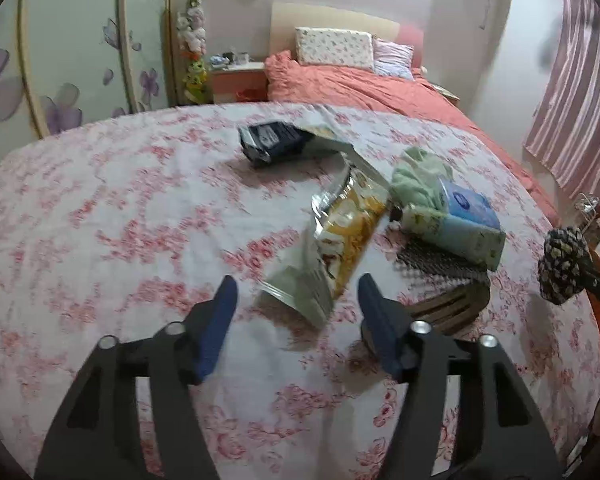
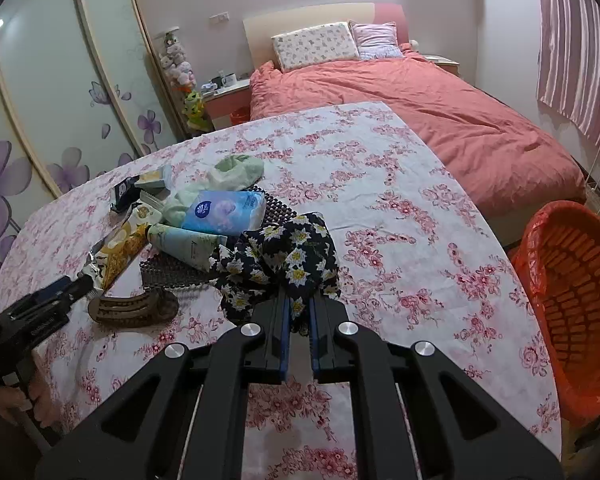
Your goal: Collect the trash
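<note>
My left gripper (image 1: 294,290) is open, its blue fingers on either side of the near end of a yellow and silver snack bag (image 1: 336,236) lying on the floral tablecloth. A dark blue wrapper (image 1: 270,142) lies farther back. My right gripper (image 2: 299,312) is shut on a black cloth with white daisies (image 2: 288,256), held just above the table; the cloth also shows at the right edge of the left wrist view (image 1: 562,266). The snack bag (image 2: 120,250) and the left gripper (image 2: 66,286) show at the left of the right wrist view.
A blue tissue pack (image 2: 224,212), green cloth (image 2: 236,170), a tube (image 2: 184,244), a dark mesh mat (image 2: 172,270) and a brown hair clip (image 2: 134,308) crowd the table's left. An orange basket (image 2: 576,304) stands off the table's right edge. A bed (image 2: 440,120) lies beyond.
</note>
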Tool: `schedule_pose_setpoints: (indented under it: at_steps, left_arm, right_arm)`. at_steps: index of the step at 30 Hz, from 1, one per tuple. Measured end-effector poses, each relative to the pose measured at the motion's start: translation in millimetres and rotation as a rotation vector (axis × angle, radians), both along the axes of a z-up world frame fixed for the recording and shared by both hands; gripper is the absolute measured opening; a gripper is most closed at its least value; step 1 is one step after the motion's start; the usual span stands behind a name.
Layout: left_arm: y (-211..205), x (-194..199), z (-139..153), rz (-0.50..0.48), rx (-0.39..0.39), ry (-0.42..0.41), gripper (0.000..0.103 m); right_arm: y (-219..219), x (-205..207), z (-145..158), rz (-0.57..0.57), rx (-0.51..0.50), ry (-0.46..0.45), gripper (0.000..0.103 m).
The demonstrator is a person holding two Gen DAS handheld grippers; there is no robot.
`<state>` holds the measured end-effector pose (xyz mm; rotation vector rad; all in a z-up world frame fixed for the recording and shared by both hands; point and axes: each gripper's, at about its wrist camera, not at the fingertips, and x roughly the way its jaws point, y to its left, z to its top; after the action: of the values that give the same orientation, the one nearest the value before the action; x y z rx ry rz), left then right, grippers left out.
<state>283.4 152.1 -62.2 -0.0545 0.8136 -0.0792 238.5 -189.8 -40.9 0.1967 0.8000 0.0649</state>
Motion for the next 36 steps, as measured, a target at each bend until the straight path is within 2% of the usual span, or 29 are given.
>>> schedule_pose_setpoints:
  at_steps: [5,11,12,14,17,18,21,25,36]
  left_arm:
    - [-9.4,20.4,9.1,0.004,-0.001,-0.006,0.072]
    - [-36.3,54.3,-12.3,-0.014,0.084,0.084,0.073]
    - [-37.6,57.6,-16.3,-0.015,0.089,0.098,0.073]
    - [-36.7,59.5,-21.8,-0.016,0.073,0.116,0.066]
    - [-35.4,56.2,-22.1,-0.016,0.069,0.100,0.054]
    - [-34.3,54.7,-21.1,-0.019,0.059,0.098,0.047]
    - [-32.7,50.1,-16.5,-0.015,0.051,0.082,0.043]
    - [-29.7,44.1,-6.5,-0.004,0.038,0.062,0.042]
    - [-30.7,15.5,42.8,0.001,0.027,-0.017,0.042]
  right_arm:
    - [-0.2,0.0,-0.5,-0.001,-0.001,0.001,0.008]
    - [-0.4,0.7,-3.5,0.009,-0.006,0.010,0.008]
    - [-0.6,1.1,-4.4,0.009,-0.006,0.012,0.008]
    - [-1.8,2.3,-5.8,0.008,-0.004,0.017,0.008]
    - [-4.0,3.9,-7.4,0.004,0.002,0.022,0.008]
    - [-4.7,4.0,-8.0,0.001,0.005,0.023,0.008]
    - [-5.5,3.2,-6.9,-0.002,0.009,0.021,0.008]
    - [-5.7,-1.2,0.3,-0.001,0.011,0.002,0.008]
    - [-16.6,-19.2,33.4,-0.020,0.026,-0.082,0.008]
